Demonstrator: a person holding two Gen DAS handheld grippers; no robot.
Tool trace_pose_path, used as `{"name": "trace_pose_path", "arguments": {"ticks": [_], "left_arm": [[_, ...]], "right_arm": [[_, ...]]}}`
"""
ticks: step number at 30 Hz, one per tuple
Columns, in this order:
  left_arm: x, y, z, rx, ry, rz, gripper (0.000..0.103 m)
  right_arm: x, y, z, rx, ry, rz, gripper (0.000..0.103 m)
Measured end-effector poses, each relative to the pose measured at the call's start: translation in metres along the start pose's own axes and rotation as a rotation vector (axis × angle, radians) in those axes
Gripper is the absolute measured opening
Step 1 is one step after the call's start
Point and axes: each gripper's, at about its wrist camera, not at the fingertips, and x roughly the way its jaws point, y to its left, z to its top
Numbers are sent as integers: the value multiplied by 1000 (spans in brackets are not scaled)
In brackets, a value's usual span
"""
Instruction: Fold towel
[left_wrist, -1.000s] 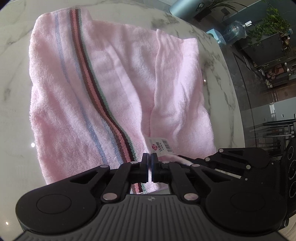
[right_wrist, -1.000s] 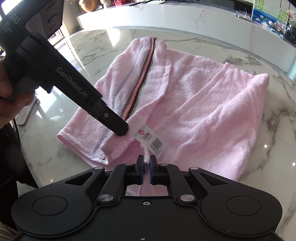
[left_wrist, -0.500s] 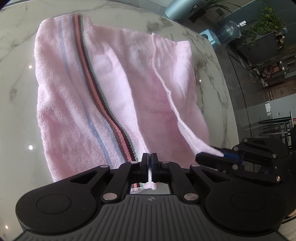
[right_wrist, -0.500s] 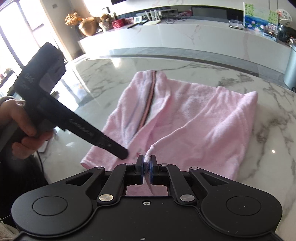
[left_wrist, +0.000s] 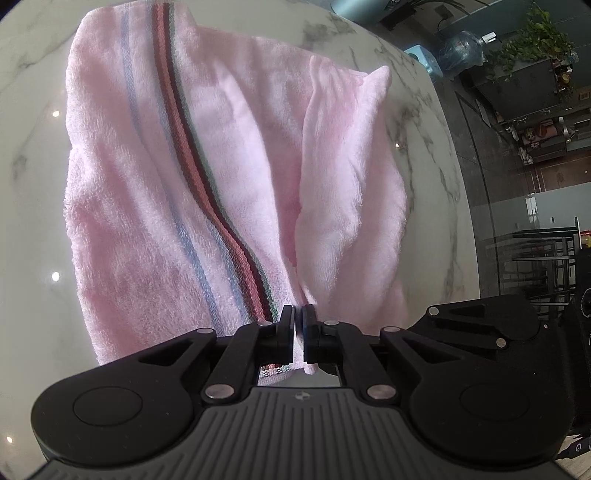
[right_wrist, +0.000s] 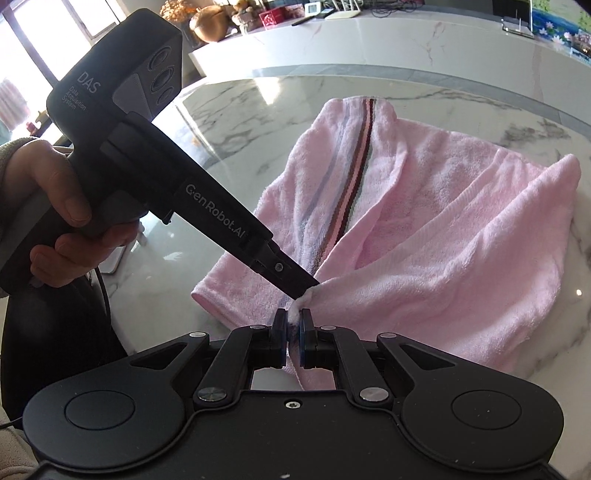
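A pink towel (left_wrist: 207, 192) with a band of brown, red and blue stripes (left_wrist: 192, 155) lies rumpled on a white marble surface (left_wrist: 33, 155), spreading away ahead of both sets of fingers. The left gripper (left_wrist: 298, 328) has its fingers pressed nearly together, pinching the towel's near edge just beside the striped band. The right gripper (right_wrist: 293, 332) has its fingers drawn in on a bunched bit of pink cloth, also at the near edge. Seen from the right wrist, the left gripper (right_wrist: 306, 290) reaches in from the left, held by a bare hand (right_wrist: 62, 218), and its tip meets the towel immediately ahead of the right fingers, so the two grips sit touching or nearly so. From them a loose fold (right_wrist: 461, 236) rises and runs off to the right.
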Motion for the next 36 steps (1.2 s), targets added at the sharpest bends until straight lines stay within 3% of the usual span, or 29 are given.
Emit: {"name": "trace_pose_path", "arguments": {"ticks": [11,19,24,28,35,36], "left_arm": [[-2,3,11,-41,25,-40,16],[7,4,14,-56,49,30,20],[14,5,14,-75,65,-8,20],[21,1,16,-72,78,-14,27],[32,-5,17,-68,100,-26,26],[33,-6,18,-67,103,-28,20]], "right_arm": [[7,-7,-8,-16,3,17,4],[5,-4,-11,-27,1,24,4],[1,-1,-14,-30,0,30,4],[1,0,-15,-29,-5,36,4],[-3,3,-15,-46,-7,49,4],[-3,3,-15,-48,-4,48,4]]}}
